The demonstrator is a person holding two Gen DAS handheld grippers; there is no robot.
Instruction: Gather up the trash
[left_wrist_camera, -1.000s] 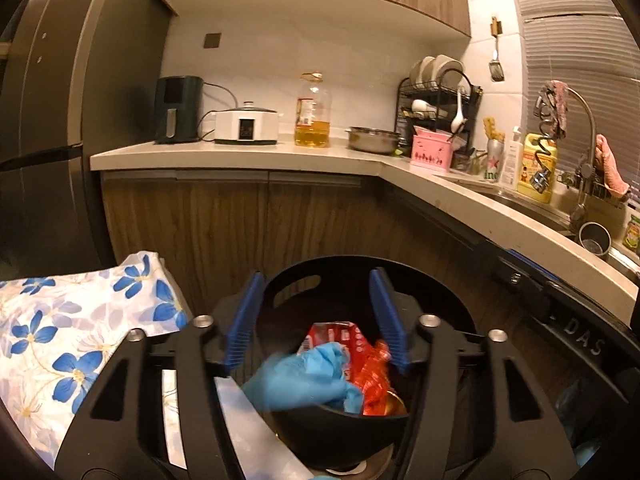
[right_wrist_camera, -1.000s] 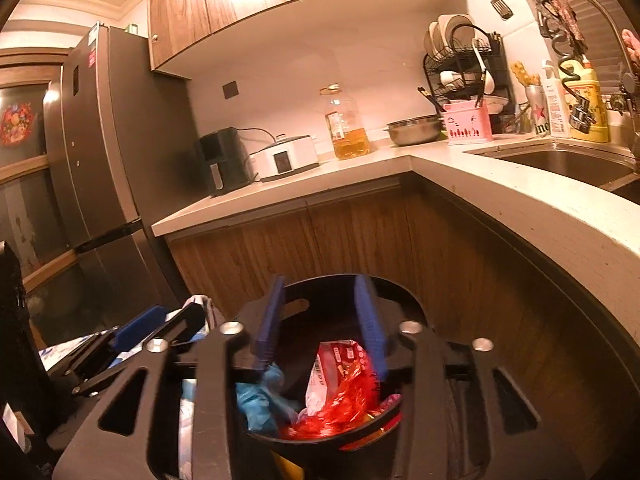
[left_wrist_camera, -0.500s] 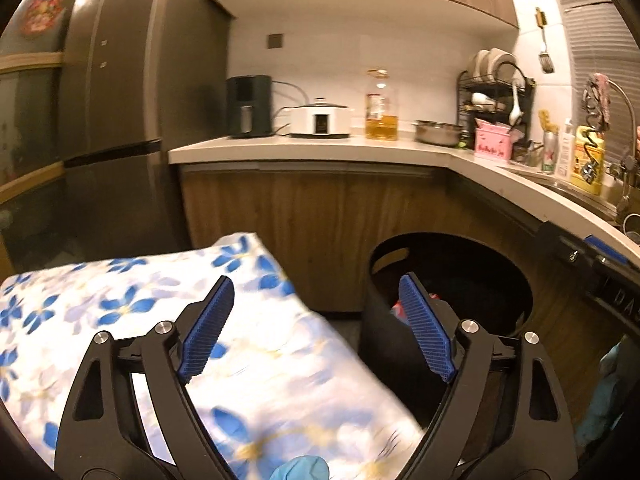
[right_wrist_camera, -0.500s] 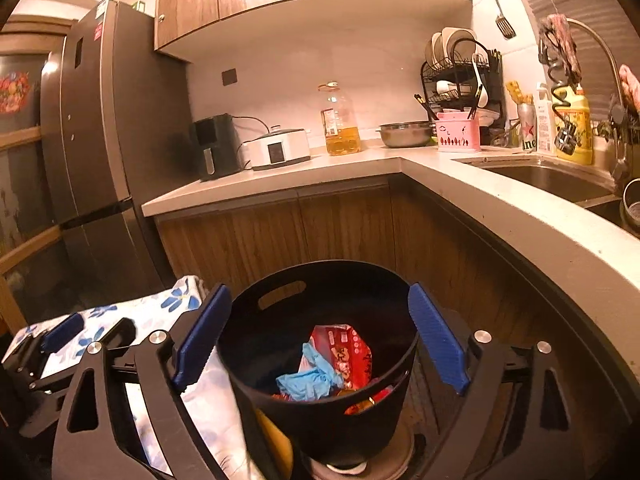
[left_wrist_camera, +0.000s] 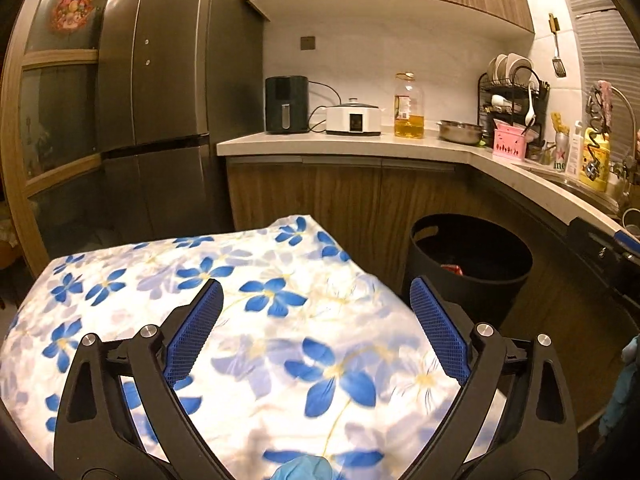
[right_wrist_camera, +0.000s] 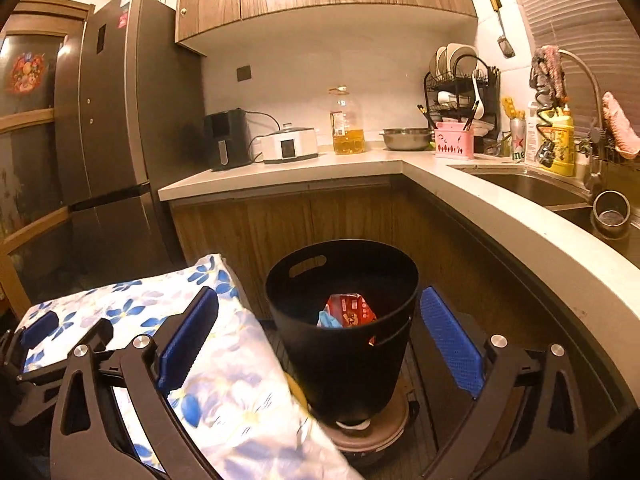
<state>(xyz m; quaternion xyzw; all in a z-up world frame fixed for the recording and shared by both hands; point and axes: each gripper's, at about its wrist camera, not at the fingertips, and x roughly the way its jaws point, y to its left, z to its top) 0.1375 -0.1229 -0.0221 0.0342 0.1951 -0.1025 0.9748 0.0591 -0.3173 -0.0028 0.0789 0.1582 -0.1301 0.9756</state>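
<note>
Both claws stood spread wide and empty, their jaws having just been opening with nothing between them. The left claw (left_wrist_camera: 316,328) hovered over the flowered cloth (left_wrist_camera: 224,292), a soft white fabric with blue blossoms draped over a raised surface on the left of the scene. The right claw (right_wrist_camera: 320,332) looked toward the black bin (right_wrist_camera: 344,320), which showed between its ribbed blue pads without touching them.

The trash lay inside the bin: a crinkled red wrapper (right_wrist_camera: 352,308) with a scrap of blue glove-like film (right_wrist_camera: 328,320) against it, well down below the rim. Judging by that, the drop looked done, and the spread jaws suited a release rather than a grasp.

The bin was a smooth, round, tapering plastic tub with a slot handle cut near its rim, standing on the floor in the corner of the wooden cabinets, close beside the cloth so that waste had only a short way to travel. It rested on a low round base (right_wrist_camera: 372,432) whose purpose could not be told. A bit of blue glove (left_wrist_camera: 304,468) showed at the near edge of the left view.
</note>
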